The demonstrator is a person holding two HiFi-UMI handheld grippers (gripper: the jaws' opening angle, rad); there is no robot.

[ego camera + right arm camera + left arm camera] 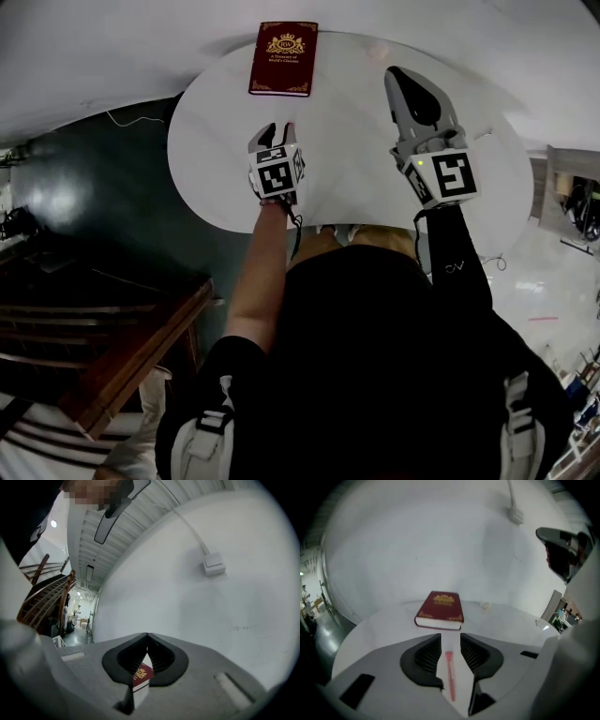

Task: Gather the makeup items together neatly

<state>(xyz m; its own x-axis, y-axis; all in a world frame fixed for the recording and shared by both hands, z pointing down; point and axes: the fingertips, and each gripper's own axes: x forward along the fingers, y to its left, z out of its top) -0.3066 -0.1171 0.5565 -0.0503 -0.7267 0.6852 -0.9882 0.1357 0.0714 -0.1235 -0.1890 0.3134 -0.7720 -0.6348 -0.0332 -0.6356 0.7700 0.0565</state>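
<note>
Left gripper (450, 641) is spread, pads clear of the slim pink makeup stick (450, 674) (brush or pencil, can't tell). It lies flat on the round white table (347, 159) between my jaws, short of the red book (439, 610). Right gripper (147, 637) is pressed together at the tips, pinching nothing. No other makeup in view.

If I regrab: centre the stick, close on mid-shaft and keep it parallel to the tabletop so it doesn't pivot. The surface looks smooth — it may roll.

Room: white wall with a cabled box (214, 566), dark floor (94, 206), wooden staircase (122, 347) on my left.
</note>
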